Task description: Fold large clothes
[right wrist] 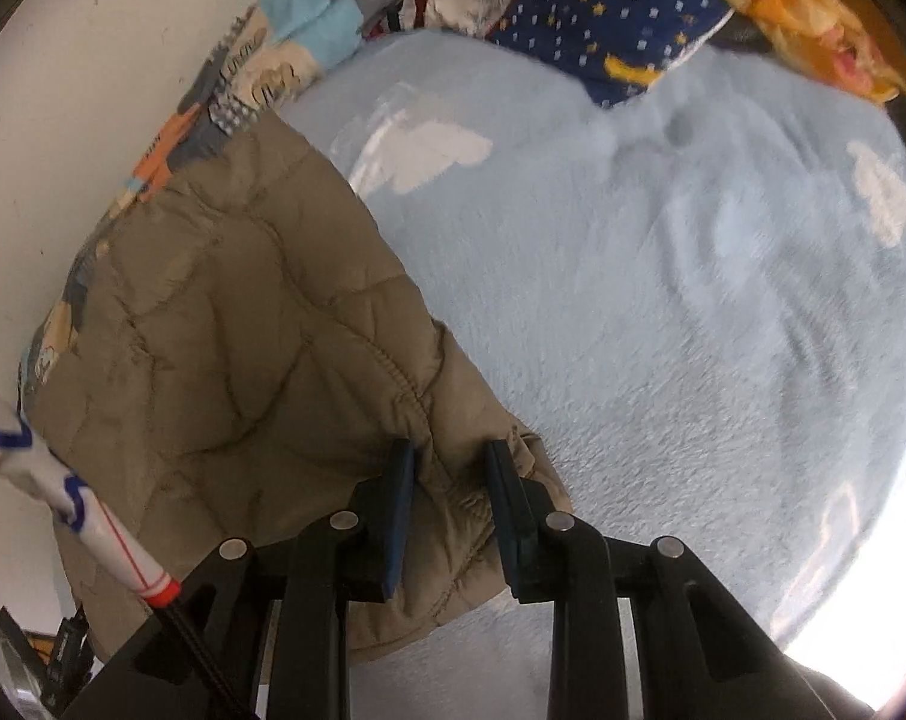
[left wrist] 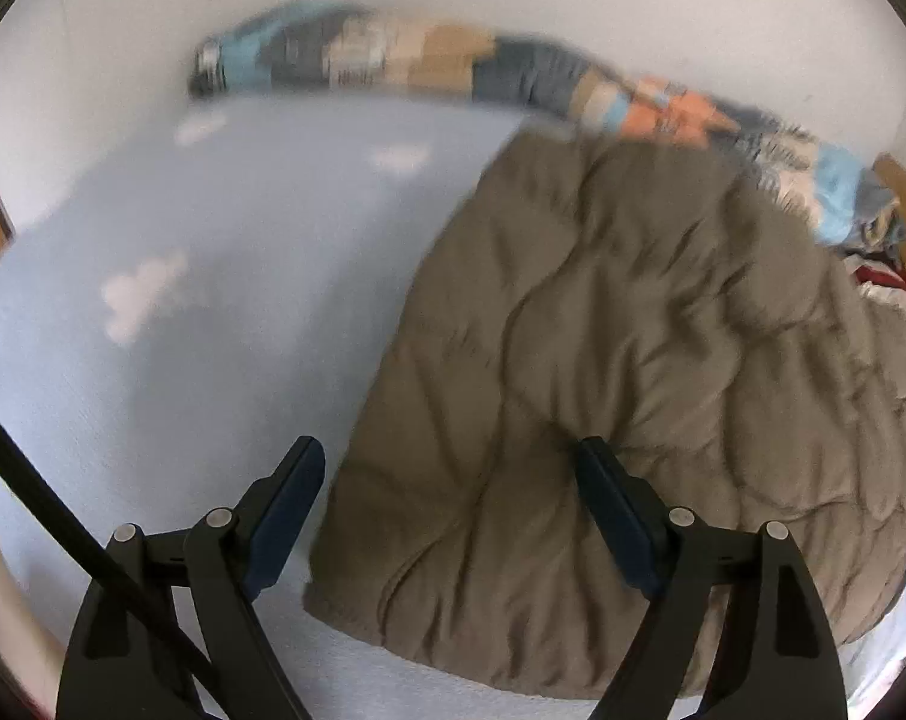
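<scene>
Right gripper [right wrist: 450,468] pinches the jacket [right wrist: 225,324] edge — left gripper [left wrist: 453,465] wide, nothing gripped, above jacket on blanket [left wrist: 201,276].

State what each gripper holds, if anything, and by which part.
The right gripper pinches the brown quilted jacket at a bunched edge near its corner. The left gripper is open above the jacket, holding nothing.

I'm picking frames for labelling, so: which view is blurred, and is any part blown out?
Left wrist view: motion blur softens the patchwork blanket and the quilted tan jacket; no glare. Right wrist view: sharper, jacket stitching is readable, but the lower right edge of the blue fleece cover is washed out by bright light.
</scene>
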Demonstrator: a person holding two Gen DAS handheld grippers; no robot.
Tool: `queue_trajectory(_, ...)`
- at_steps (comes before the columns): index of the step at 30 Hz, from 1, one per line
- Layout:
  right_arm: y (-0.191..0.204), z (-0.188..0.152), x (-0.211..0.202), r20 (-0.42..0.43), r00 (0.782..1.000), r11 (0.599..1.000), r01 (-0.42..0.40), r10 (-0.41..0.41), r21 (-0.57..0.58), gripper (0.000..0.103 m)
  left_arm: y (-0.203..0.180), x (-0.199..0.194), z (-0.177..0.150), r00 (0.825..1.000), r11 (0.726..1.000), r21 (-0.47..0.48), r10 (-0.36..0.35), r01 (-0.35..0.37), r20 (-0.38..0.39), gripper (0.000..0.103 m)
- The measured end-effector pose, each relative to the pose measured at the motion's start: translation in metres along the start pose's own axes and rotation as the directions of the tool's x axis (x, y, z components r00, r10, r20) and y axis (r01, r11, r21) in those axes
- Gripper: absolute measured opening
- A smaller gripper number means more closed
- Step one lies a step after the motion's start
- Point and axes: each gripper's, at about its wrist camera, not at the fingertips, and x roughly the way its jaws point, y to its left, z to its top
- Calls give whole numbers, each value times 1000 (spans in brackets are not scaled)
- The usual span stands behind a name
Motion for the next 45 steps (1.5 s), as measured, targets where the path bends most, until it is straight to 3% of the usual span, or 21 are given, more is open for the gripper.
queue_trajectory(4,19,0,-40,166,986,995,-7,24,-101,28,-23,-43,2,978,995,90,30,-49,204,85)
queue_trajectory(6,39,-5,-54,234,970,981,-13,59,-193,28,-37,-53,-2,967,988,141,27,-65,253,85)
queue_trajectory(8,61,-12,-54,248,966,960,-7,80,-280,28,-53,-57,-9,961,978,197,13,-70,277,85)
queue_trajectory(11,84,-26,-49,219,969,927,-24,114,-373,28,-69,-53,-17,961,961,264,6,-82,276,85)
queue_trajectory(16,105,-39,-39,195,974,900,-19,116,-436,29,-79,-46,-23,967,948,304,15,-95,256,85)
queue_trajectory(25,109,-41,-25,171,980,905,-24,106,-425,36,-76,-32,-19,975,953,287,31,-95,220,85)
queue_trajectory(45,144,-55,1,111,990,872,-25,91,-489,45,-80,-20,-21,976,942,312,56,-121,209,85)
